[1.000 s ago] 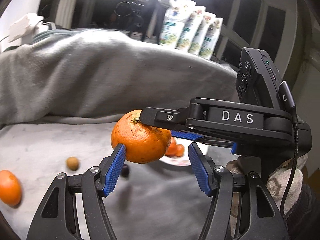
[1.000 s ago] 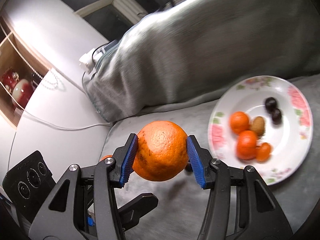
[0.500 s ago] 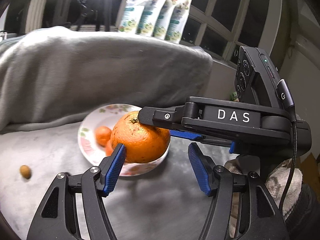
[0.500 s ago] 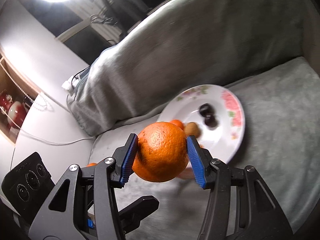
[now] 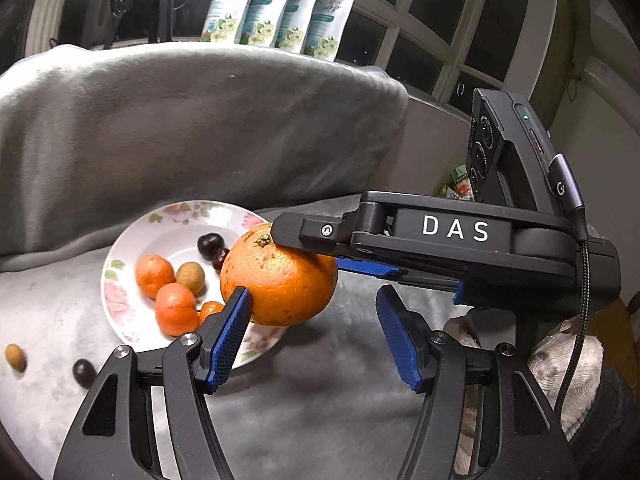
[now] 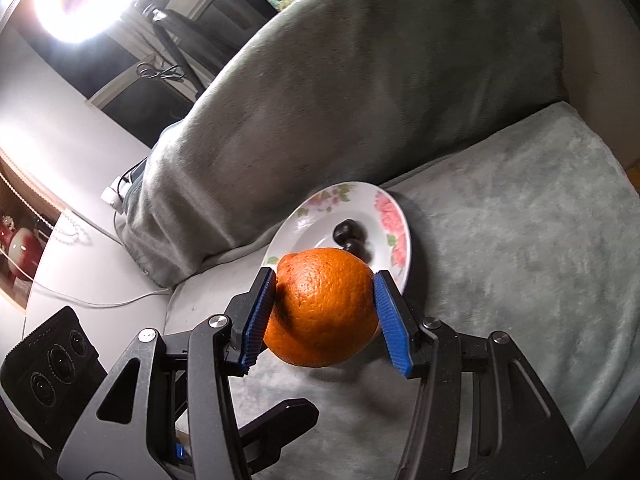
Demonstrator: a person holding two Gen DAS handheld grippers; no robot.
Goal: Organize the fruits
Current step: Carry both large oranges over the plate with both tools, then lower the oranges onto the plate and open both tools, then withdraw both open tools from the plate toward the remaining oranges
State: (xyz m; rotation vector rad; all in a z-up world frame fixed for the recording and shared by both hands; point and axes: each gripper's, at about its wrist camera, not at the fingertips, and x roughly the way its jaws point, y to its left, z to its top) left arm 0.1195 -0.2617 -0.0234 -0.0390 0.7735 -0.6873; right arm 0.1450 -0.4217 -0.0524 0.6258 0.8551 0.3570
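Note:
My right gripper (image 6: 325, 309) is shut on a large orange (image 6: 323, 306) and holds it in the air just in front of a white floral plate (image 6: 394, 216). In the left wrist view the same orange (image 5: 280, 276) hangs over the plate's (image 5: 120, 248) near right rim, with the right gripper's black body (image 5: 452, 236) reaching in from the right. The plate holds small tangerines (image 5: 154, 276), a brown fruit (image 5: 191, 278) and dark fruits (image 5: 210, 243). My left gripper (image 5: 314, 332) is open and empty, below and in front of the orange.
A small brown fruit (image 5: 15, 358) and a dark fruit (image 5: 83, 372) lie loose on the grey blanket (image 5: 320, 400) left of the plate. A blanket-covered backrest (image 5: 180, 120) rises behind. Snack bags (image 5: 280, 4) stand on the window sill. The seat's right edge (image 6: 608, 184) drops off.
Both grippers have swung right toward the plate. The held orange now hangs at the plate's rim, closer and lower than before. The plate has come to the middle of both views.

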